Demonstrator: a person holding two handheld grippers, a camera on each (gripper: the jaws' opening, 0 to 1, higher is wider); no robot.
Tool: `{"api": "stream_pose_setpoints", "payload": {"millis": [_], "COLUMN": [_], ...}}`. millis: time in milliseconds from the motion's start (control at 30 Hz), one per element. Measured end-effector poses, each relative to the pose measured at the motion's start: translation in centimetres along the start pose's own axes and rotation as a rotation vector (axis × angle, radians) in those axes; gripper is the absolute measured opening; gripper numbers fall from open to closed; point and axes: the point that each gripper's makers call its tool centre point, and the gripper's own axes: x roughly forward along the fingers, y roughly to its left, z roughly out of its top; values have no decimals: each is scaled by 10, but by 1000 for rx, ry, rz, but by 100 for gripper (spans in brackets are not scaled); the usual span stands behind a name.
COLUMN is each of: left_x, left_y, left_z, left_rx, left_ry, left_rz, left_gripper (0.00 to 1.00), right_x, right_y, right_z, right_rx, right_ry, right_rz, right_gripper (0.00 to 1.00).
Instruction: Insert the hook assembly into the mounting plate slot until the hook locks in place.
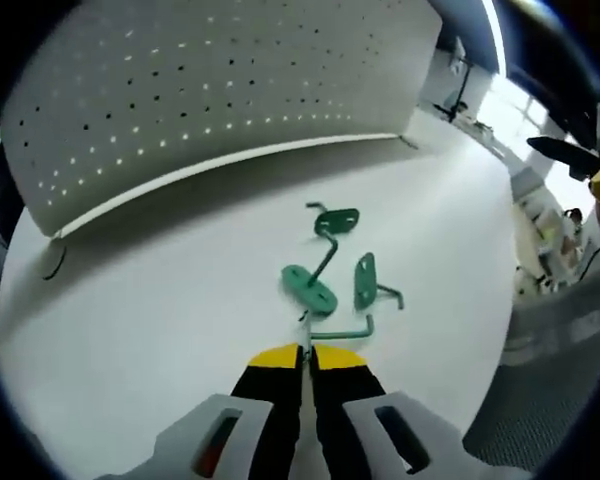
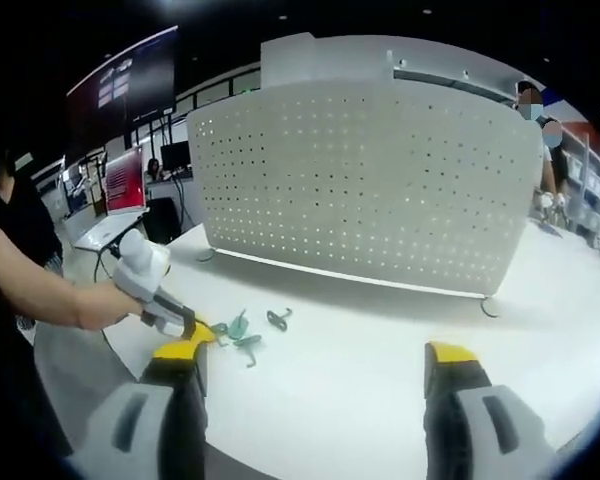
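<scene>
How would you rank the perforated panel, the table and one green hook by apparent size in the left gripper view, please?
1. Table.
2. White perforated panel; close to the table, and it stands farther off, so the order is unsure.
3. Green hook, plainly smallest.

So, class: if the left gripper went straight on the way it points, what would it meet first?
The left gripper, shut on a green hook, would probably first meet the oval green plate just ahead, though depth is hard to judge.

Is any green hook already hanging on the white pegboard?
No, all three green hooks lie on the white table, apart from the pegboard.
</scene>
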Motion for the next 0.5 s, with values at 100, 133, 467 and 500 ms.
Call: {"api": "stream_pose_setpoints", "payload": {"millis": [100,133,467,500], "left_x": [0,-1,-28,-31], "left_y": [1,1,-1,-1], "left_z": [1,1,16,17], "left_rx": [-2,-5,-20,-12], "left_ry": [-7,-6,-53,-58], "left_rz": [-22,-23,-39,-34], "left_gripper": [3,2,2,2], "right_x": [0,0,2,2], "right_y": [1,1,2,2], "right_z": [-1,-2,5,5], "right_rx": [1,-3,20,22], "right_ry": [5,9,-23,-23], "right_rz": [5,6,13,13], "right_gripper": [86,86,85,85]}}
